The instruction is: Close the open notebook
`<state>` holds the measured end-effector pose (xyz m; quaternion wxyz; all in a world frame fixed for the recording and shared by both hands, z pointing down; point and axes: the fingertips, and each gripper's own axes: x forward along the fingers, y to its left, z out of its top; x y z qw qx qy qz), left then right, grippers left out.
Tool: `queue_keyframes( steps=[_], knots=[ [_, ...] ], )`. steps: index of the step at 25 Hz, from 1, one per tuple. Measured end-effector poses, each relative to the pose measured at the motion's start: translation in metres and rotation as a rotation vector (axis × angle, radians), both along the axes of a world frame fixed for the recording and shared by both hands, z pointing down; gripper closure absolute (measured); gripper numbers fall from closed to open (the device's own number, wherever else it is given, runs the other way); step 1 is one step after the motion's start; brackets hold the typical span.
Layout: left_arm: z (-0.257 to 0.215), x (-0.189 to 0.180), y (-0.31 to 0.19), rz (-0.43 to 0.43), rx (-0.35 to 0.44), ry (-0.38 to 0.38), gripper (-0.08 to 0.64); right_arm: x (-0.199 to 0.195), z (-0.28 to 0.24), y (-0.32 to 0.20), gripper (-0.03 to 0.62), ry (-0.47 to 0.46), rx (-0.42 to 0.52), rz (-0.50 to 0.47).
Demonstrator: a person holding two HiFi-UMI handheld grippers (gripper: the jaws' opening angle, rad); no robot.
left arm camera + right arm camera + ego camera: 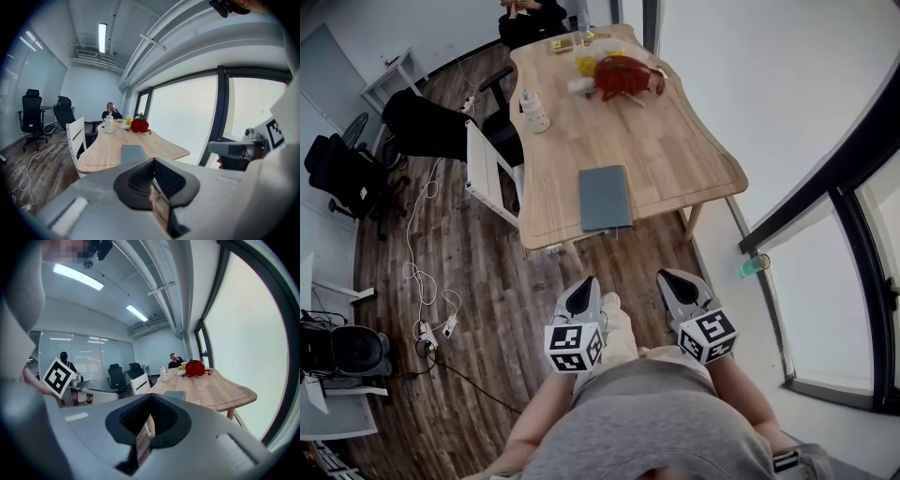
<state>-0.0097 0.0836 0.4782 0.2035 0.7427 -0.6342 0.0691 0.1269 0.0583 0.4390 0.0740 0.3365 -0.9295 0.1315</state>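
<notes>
Left tool [581, 289] and right tool [676, 280] are both shut, empty.

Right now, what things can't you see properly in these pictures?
- Notebook: the head view shows only its grey cover; the pages are hidden under it.
- Same notebook, left gripper view: its near end is hidden behind the left gripper.
- Red thing at the table's far end: too small and blurred to name.
- Seated person: cut off by the head view's top edge.
- Green thing at the head view's right: too small to name.

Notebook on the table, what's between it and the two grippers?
Just the table's front edge, then bare wooden floor, seen in the head view.
</notes>
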Motion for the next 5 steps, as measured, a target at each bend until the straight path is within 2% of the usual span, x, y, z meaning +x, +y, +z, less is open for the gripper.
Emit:
queue_keyframes(
  steps=[5],
  knots=[
    [-0.0005, 0.0012, -0.0015, 0.004, 0.001, 0.002, 0.555, 0.0007, -0.0007, -0.0018, 0.594, -0.01, 0.001, 0.004]
  ],
)
